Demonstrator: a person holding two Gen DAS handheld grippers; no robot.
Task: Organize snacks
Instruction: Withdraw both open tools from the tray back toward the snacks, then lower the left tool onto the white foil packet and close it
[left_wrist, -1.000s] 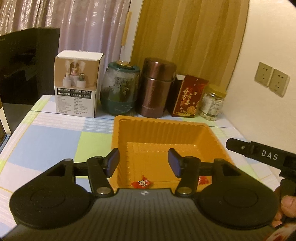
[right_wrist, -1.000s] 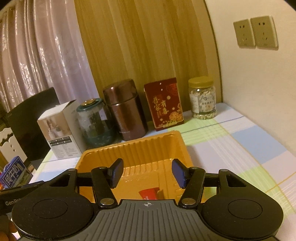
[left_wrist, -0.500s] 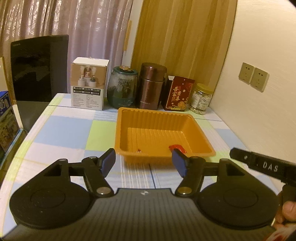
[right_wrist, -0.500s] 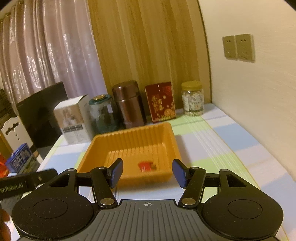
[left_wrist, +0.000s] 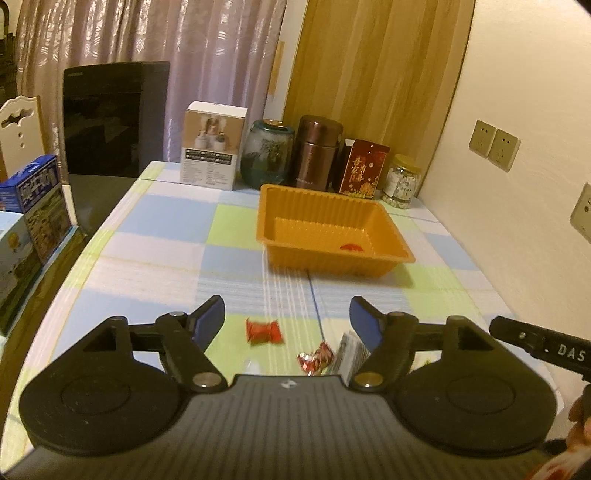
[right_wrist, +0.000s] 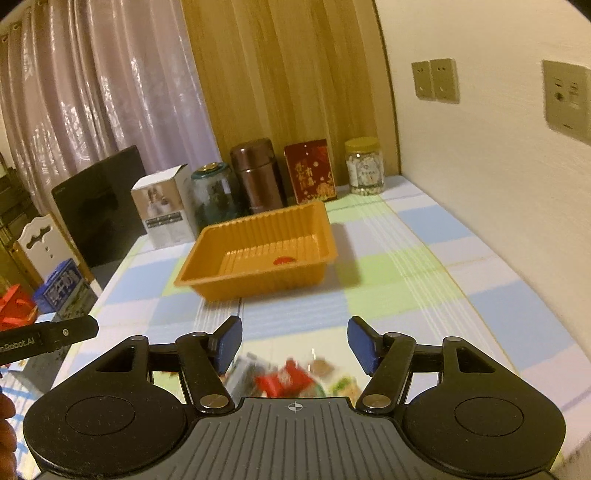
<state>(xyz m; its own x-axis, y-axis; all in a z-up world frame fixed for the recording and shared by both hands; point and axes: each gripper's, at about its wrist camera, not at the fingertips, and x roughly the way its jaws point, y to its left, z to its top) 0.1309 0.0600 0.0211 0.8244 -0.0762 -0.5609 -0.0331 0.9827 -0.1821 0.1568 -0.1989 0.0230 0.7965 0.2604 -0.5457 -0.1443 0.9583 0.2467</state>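
1. My left gripper has its jaws wide apart, just been opening further, with nothing gripped; a red-wrapped candy lies on the table below the gap.
2. My right gripper also has parted jaws, just been opening, holding nothing; a blurred pile of snacks lies below it.
3. Orange tray stands on the checked tablecloth, well beyond both grippers; one red snack lies in the tray, near its front right corner.
4. A second candy and a silvery packet lie on the near side of the tray, by my left gripper's right finger.
5. Behind the tray: white box, green jar, brown flask, red box, yellow-lidded jar in a row.
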